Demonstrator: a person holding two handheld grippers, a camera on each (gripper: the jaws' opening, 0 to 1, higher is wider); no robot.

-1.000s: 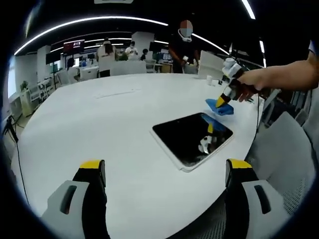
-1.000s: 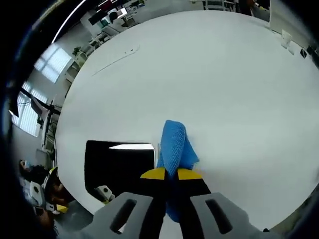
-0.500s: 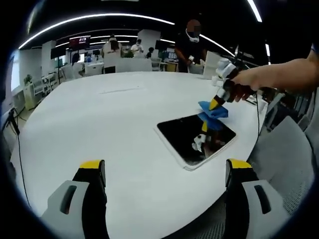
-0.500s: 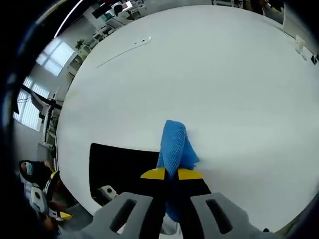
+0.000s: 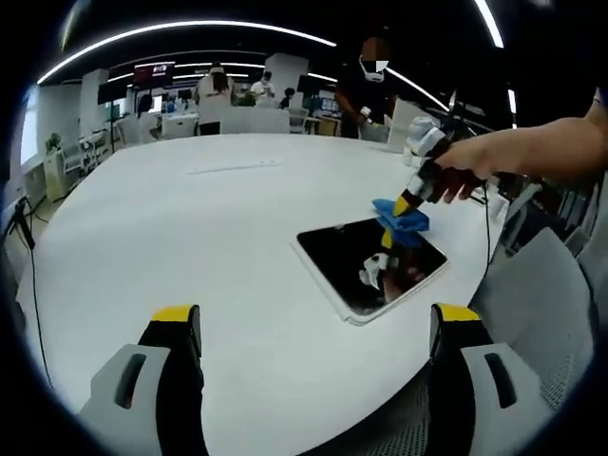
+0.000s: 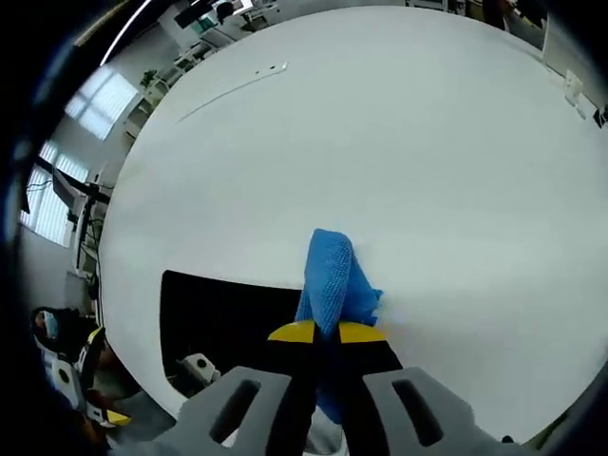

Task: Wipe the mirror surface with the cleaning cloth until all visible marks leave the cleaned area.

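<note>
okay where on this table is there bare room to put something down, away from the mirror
The table is bare from the mirror's near-left edge out to its far rim, and toward the left gripper. It is crowded at the mirror's far corner, where the right gripper holds the cloth.

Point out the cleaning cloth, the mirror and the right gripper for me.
cleaning cloth [image 6: 331, 271]: right gripper view, blue folded top.
mirror [image 5: 356, 266]: left gripper view, dark glass centre.
right gripper [image 6: 317, 332]: right gripper view, between the yellow fingertips.
</note>
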